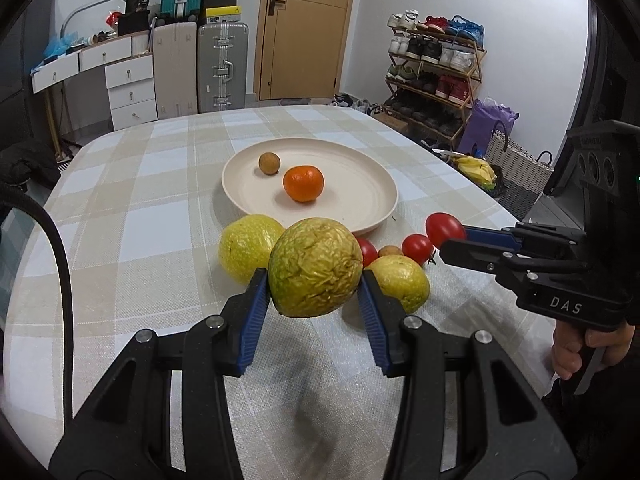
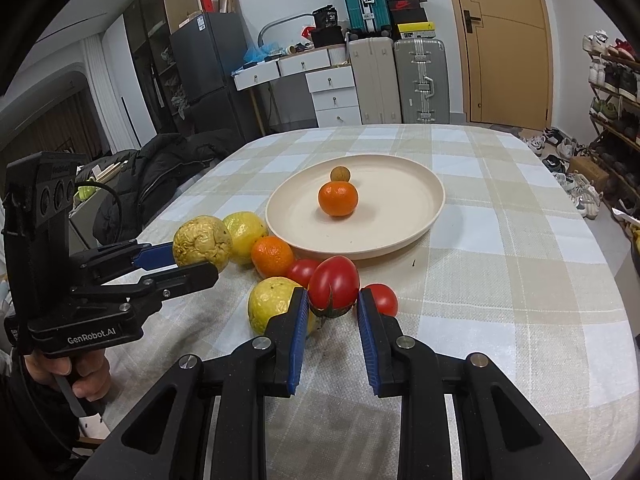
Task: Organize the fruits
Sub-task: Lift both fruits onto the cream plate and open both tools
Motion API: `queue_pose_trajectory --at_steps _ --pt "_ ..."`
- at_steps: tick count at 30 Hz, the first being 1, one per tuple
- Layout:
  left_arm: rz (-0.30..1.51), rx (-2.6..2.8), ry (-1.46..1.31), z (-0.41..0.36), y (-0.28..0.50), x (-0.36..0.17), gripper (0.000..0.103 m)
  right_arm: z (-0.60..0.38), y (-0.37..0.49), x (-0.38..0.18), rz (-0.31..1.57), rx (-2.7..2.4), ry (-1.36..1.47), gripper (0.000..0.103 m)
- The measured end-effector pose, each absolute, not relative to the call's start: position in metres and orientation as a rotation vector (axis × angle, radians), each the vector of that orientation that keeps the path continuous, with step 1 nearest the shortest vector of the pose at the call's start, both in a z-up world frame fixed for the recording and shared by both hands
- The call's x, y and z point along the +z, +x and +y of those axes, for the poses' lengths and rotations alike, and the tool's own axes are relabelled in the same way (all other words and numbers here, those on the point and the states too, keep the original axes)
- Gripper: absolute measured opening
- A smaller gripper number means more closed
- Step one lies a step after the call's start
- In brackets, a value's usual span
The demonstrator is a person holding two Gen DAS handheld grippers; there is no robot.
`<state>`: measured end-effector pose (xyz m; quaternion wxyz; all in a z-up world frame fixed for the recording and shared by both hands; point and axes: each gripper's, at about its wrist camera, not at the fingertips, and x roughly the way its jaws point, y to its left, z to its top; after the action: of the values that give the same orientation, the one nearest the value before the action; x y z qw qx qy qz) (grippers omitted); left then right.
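Observation:
My left gripper (image 1: 314, 282) is shut on a wrinkled yellow-green fruit (image 1: 315, 267) and holds it above the cloth; it also shows in the right wrist view (image 2: 202, 243). My right gripper (image 2: 333, 298) is shut on a red tomato (image 2: 333, 286), seen from the left wrist too (image 1: 445, 229). A cream plate (image 1: 352, 216) beyond them holds an orange (image 1: 303, 183) and a small brown fruit (image 1: 268, 163). Near the plate's front edge lie two yellow fruits (image 2: 245, 236) (image 2: 269, 304), an orange (image 2: 272, 256) and two tomatoes (image 2: 301, 272) (image 2: 383, 299).
The table has a checked beige cloth (image 1: 152, 216). A black jacket (image 2: 160, 168) lies off its left side. Suitcases (image 1: 222, 66), white drawers (image 1: 130, 92), a door (image 1: 304, 28) and a shoe rack (image 1: 434, 64) stand behind the table.

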<state>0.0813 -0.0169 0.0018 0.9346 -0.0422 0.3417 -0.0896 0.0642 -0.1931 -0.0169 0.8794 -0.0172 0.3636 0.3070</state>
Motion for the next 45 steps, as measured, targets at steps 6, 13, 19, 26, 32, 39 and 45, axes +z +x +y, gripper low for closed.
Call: queue_pose_trajectory --at_steps 6,13,19,26,32,39,45 --pt "0.678 -0.164 -0.100 -0.012 0.080 0.009 0.042 -0.195 0.065 -0.013 0.745 0.645 -0.024 0.025" --pt "0.661 -0.147 -0.108 -0.009 0.082 0.014 0.042 -0.196 0.067 -0.009 0.743 0.643 -0.015 0.025" --pt "0.648 -0.138 -0.114 -0.007 0.090 0.019 0.042 -0.197 0.074 -0.004 0.735 0.630 -0.011 0.025" --pt "0.645 -0.131 -0.123 -0.006 0.107 0.025 0.042 -0.188 0.084 0.000 0.735 0.625 -0.035 0.025" --pt "0.656 -0.120 -0.133 -0.005 0.126 0.026 0.042 -0.180 0.092 0.003 0.733 0.635 -0.046 0.025" --pt "0.669 -0.113 -0.132 -0.007 0.146 0.022 0.042 -0.174 0.102 0.009 0.722 0.639 -0.041 0.025" --pt "0.685 -0.102 -0.129 -0.008 0.157 0.016 0.042 -0.182 0.109 0.007 0.729 0.623 -0.038 0.025"
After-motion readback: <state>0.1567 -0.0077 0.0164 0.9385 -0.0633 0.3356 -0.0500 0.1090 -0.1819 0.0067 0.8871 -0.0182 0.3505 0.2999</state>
